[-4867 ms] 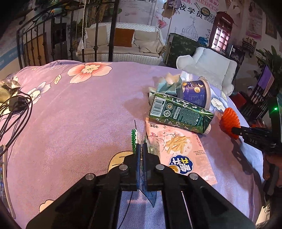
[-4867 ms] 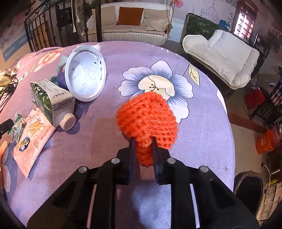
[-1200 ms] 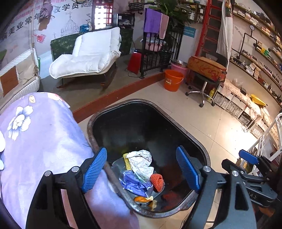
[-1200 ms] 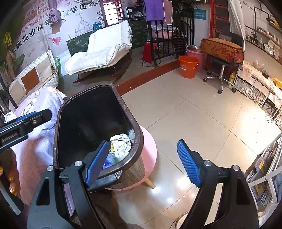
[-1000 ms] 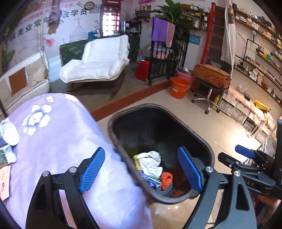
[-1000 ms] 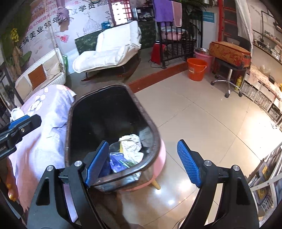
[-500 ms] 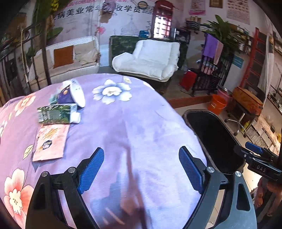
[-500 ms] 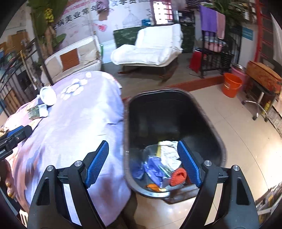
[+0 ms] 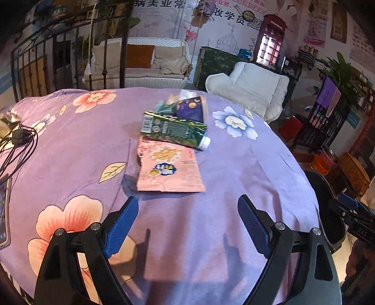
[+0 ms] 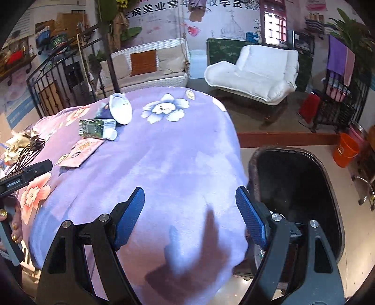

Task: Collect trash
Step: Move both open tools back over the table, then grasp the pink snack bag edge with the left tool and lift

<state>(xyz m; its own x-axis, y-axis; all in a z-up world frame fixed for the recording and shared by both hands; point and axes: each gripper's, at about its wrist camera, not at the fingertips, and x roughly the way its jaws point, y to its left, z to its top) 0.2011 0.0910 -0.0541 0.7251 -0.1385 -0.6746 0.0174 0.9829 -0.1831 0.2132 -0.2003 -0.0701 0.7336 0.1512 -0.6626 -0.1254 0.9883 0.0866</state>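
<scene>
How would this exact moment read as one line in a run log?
left gripper: open, empty | right gripper: open, empty | on purple cloth: pink snack bag, green carton, cup | bin: beside table

We are looking at a lounge-like shop interior: a wicker sofa (image 9: pixel 140 68), a white armchair (image 10: pixel 255 70), wall posters with Chinese lettering (image 9: pixel 211 14), and potted plants (image 9: pixel 346 70).

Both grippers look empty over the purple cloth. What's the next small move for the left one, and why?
Probably ease the left gripper forward and down toward the pink snack wrapper. Its fingers stand open and empty, and the wrapper lies flat on the cloth straight ahead, nearer than the green carton behind it.
</scene>
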